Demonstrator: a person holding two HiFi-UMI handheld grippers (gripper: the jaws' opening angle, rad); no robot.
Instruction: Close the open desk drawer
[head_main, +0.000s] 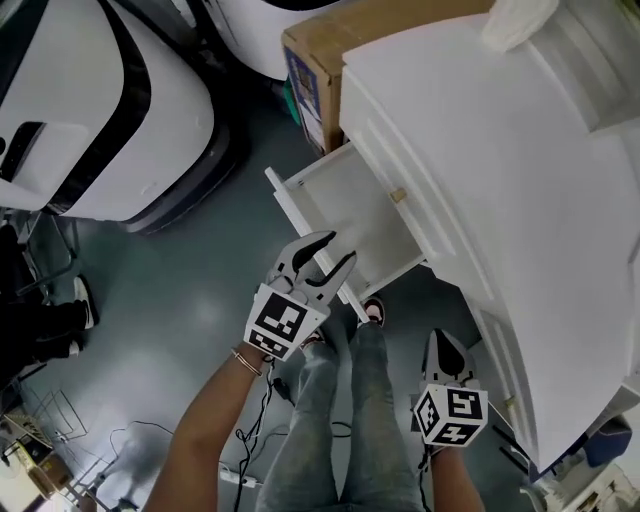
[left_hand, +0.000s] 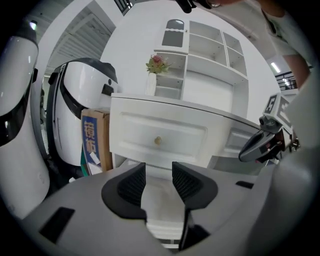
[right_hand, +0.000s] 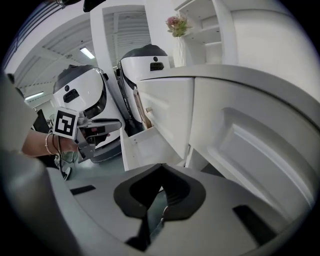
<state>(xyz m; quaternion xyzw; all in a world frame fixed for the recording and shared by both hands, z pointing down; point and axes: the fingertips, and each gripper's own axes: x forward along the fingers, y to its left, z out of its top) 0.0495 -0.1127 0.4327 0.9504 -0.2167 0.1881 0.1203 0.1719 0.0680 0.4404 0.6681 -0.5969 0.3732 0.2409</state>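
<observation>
Overall: a white desk (head_main: 500, 180) with a shelved top is seen from above, and one drawer (head_main: 350, 210) is pulled well out of its front towards the grey floor (head_main: 200, 300).
Drawer: it is open, and its bare white inside is shown in all three views (left_hand: 159, 197) (right_hand: 145, 147); a closed panel with a small knob (left_hand: 158, 141) sits just above it.
Left gripper: the left gripper (head_main: 335, 250) is held at the outer front panel of the drawer, near that panel's end closest to the person.
Left fingers: they are spread apart with nothing clamped; in the left gripper view (left_hand: 159, 175) the drawer's inside is seen through the gap between them, and the front panel lies low in that gap. Contact with the panel cannot be made out.
Right gripper: the right gripper (head_main: 441, 340) is held low beside the desk, well apart from the drawer, and it points at the floor.
Right fingers: they are pressed together at the tips (right_hand: 161, 170) and nothing is held.
Surroundings: a cardboard box (head_main: 310, 60) stands against the desk's side, large white machines (head_main: 100, 100) stand on the floor beyond, and a vase of flowers (left_hand: 157, 65) is set on the desk.
Person: legs in jeans (head_main: 340, 420) are seen between the two grippers.
</observation>
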